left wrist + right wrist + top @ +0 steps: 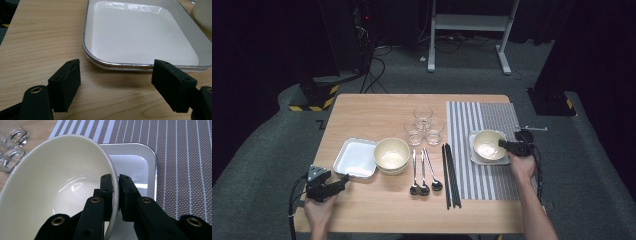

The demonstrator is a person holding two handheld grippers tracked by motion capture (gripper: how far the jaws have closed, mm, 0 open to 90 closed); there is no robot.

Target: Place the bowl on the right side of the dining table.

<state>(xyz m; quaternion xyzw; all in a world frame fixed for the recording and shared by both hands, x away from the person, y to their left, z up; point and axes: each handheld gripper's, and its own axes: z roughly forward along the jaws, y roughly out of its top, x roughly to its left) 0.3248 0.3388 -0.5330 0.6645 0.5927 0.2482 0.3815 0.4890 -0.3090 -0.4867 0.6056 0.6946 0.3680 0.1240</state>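
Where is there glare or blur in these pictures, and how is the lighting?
High view: table evenly lit, the room behind dark. Left gripper view: window-like glare along the far edge of the white tray, the near tool slightly soft, a shadow under the tray's rim. Right gripper view: streaks of glare inside the bowl, the glasses blurred at the corner.

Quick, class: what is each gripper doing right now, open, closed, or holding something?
Left gripper: open, holding nothing, jaws just short of the stacked white trays.
Right gripper: closed on the rim of the cream bowl.

grey carpet (257,165), white stand (472,30), dark room
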